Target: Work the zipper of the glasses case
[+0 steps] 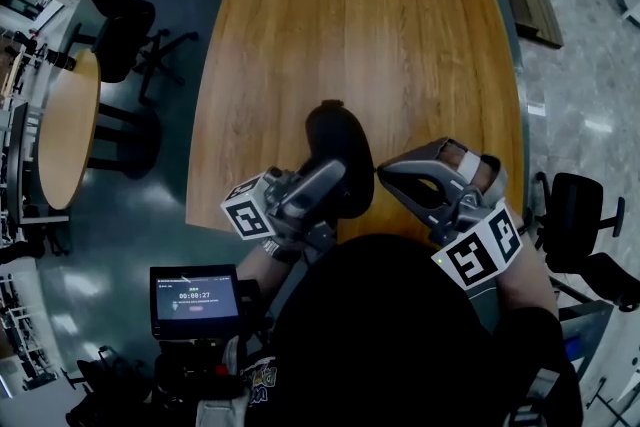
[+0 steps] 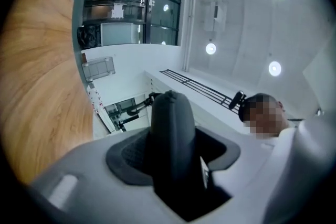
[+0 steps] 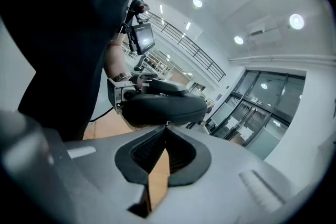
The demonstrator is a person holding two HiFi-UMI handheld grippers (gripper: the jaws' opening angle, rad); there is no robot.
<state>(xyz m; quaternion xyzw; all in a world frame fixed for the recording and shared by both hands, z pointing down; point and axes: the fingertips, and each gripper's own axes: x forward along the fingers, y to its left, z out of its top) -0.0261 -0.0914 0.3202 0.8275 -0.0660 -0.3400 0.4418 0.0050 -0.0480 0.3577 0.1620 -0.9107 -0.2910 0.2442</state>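
Note:
A black oval glasses case (image 1: 340, 150) hangs in the air over the near edge of the wooden table (image 1: 350, 35). My left gripper (image 1: 335, 180) is shut on it from the left and holds its lower end. In the left gripper view the case (image 2: 172, 123) stands upright between the wide-set jaws of that gripper (image 2: 176, 150). My right gripper (image 1: 380, 173) is shut, and its tips meet at the case's right edge. In the right gripper view the shut tips (image 3: 167, 128) pinch a small zipper pull (image 3: 167, 123) under the case (image 3: 163, 107), with the left gripper (image 3: 126, 93) behind.
A small screen (image 1: 195, 300) sits at the person's waist. A round table (image 1: 65, 130) and dark chairs (image 1: 120, 25) stand on the floor to the left. Another chair (image 1: 580, 215) is at the right. The person's dark torso fills the lower head view.

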